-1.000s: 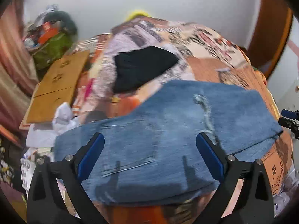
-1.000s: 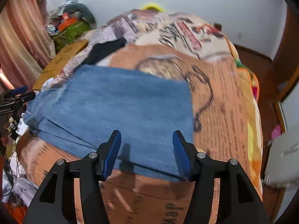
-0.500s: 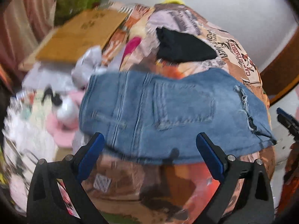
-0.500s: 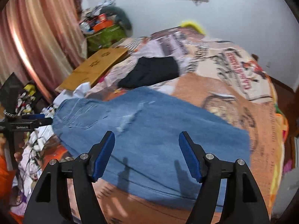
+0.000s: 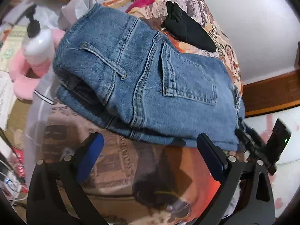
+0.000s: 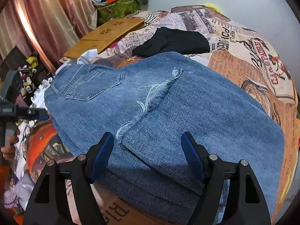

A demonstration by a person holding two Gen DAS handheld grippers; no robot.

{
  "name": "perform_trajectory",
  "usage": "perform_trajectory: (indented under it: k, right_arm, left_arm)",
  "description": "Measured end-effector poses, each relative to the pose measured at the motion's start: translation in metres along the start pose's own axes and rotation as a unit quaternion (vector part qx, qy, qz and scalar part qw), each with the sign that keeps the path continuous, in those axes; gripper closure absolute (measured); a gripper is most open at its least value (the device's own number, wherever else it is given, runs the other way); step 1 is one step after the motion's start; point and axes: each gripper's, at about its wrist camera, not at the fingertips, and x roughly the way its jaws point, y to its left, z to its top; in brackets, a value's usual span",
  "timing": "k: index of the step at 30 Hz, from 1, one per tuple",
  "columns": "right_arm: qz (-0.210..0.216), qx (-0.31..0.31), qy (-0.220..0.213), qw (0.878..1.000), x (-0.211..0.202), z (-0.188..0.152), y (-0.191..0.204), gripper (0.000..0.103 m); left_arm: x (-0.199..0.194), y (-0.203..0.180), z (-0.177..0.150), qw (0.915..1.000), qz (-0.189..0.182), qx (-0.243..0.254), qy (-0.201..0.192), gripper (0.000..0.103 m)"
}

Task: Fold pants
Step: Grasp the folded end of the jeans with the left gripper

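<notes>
The left gripper point(image 5: 150, 148) is hovering with its jaws spread wide, the blue pads point(image 5: 90, 155) facing each other with nothing between them. Its black arms are splaying outward from the bottom of the left wrist view. The right gripper point(image 6: 148, 157) is likewise holding its jaws apart, its blue pads point(image 6: 102, 157) gripping nothing. In the right wrist view, the left gripper point(image 6: 35, 113) is showing at the left edge, pointing sideways, with the person's hand point(image 6: 8, 146) wrapping the handle below it. In the left wrist view, the right gripper point(image 5: 249, 140) is appearing at the right edge, only partly visible.
</notes>
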Motion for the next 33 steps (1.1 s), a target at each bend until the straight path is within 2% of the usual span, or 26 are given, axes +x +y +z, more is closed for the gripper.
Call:
perform_trajectory:
  k: [3, 6, 12, 13, 14, 15, 17, 20, 23, 27, 30, 33]
  right_arm:
    - [0.005, -0.003, -0.001, 1.000, 0.000, 0.000, 0.001, 0.028]
    - [0.008, -0.001, -0.004, 1.000, 0.002, -0.001, 0.001, 0.028]
    - [0.017, -0.001, -0.008, 1.000, 0.002, -0.003, 0.000, 0.026]
    - [0.018, -0.001, -0.008, 1.000, 0.002, -0.003, 0.000, 0.026]
    - [0.020, -0.001, -0.009, 1.000, 0.002, -0.003, 0.000, 0.026]
    - [0.020, -0.001, -0.010, 1.000, 0.003, -0.004, 0.000, 0.025]
    - [0.023, 0.000, -0.011, 1.000, 0.002, -0.004, 0.000, 0.025]
    - [0.028, 0.003, -0.014, 1.000, 0.003, -0.003, -0.002, 0.025]
    - [0.032, 0.004, -0.016, 0.999, 0.002, -0.003, -0.003, 0.025]
    - [0.037, 0.005, -0.014, 0.999, 0.000, -0.003, -0.004, 0.025]
    - [0.048, 0.006, -0.012, 0.999, -0.005, 0.000, -0.009, 0.028]
    - [0.070, 0.038, -0.030, 0.996, -0.021, 0.002, -0.025, 0.028]
  left_arm:
    - [0.013, 0.007, 0.008, 0.9993, -0.016, -0.033, 0.008, 0.001]
    - [0.022, 0.007, 0.018, 0.9984, -0.007, -0.056, 0.010, 0.001]
    - [0.022, 0.014, 0.035, 0.9942, -0.001, -0.106, -0.020, 0.003]
    - [0.022, 0.013, 0.037, 0.9944, 0.006, -0.102, -0.026, 0.010]
    - [0.022, 0.010, 0.040, 0.9950, 0.023, -0.091, -0.032, 0.022]
    - [0.021, 0.005, 0.043, 0.9952, 0.047, -0.077, -0.039, 0.028]
    - [0.021, 0.005, 0.047, 0.9939, 0.069, -0.072, -0.047, 0.052]
    - [0.016, 0.012, 0.052, 0.9918, 0.065, -0.088, -0.065, 0.063]
    - [0.004, -0.002, 0.051, 0.9887, 0.090, -0.063, -0.102, 0.073]
    - [-0.014, -0.040, 0.047, 0.9772, 0.149, 0.004, -0.152, 0.076]
    - [-0.031, -0.062, 0.050, 0.9711, 0.158, 0.031, -0.176, 0.078]
    - [-0.052, -0.095, 0.049, 0.9629, 0.159, 0.068, -0.208, 0.078]
